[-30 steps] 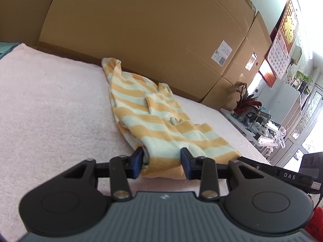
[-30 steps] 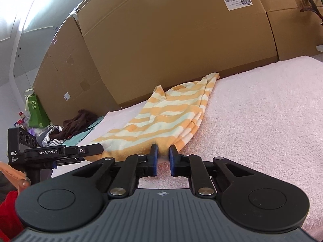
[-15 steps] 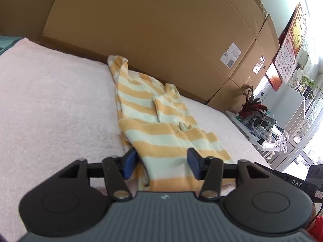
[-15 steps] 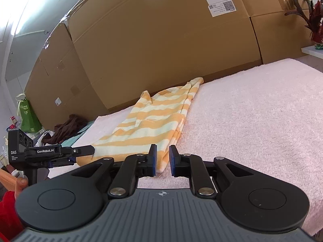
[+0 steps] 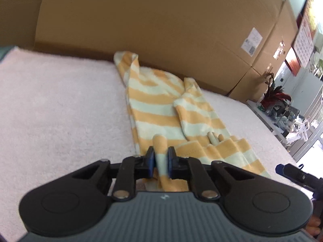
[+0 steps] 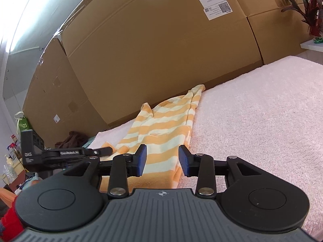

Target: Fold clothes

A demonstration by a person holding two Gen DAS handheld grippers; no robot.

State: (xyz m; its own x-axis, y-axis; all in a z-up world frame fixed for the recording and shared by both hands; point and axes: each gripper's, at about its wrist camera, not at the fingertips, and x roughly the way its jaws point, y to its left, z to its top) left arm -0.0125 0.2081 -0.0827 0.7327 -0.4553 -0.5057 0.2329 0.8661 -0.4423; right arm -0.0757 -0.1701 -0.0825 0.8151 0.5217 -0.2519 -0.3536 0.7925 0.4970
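Striped shirt (image 5: pixel 155 109) lies lengthwise, collar toward the cardboard boxes (image 5: pixel 161 20) at the bed's (image 5: pixel 60 104) far edge. Left gripper (image 5: pixel 160 162) closing, pinching its hem; right gripper (image 6: pixel 162 160) spreading, hem between, untouched.

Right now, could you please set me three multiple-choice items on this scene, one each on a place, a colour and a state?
1. Where does the shirt lie?
A. on the pink towel
B. inside a box
C. on the floor

2. What colours are its stripes?
A. red and black
B. orange and pale green
C. blue and white

3. What is the left gripper doing?
A. hanging open over bare towel
B. holding a box
C. pinching the shirt's hem

Key: 1 A, pink pile surrounds it. 2 B, both views show those bands. 3 C, cloth is bunched between closing jaws.
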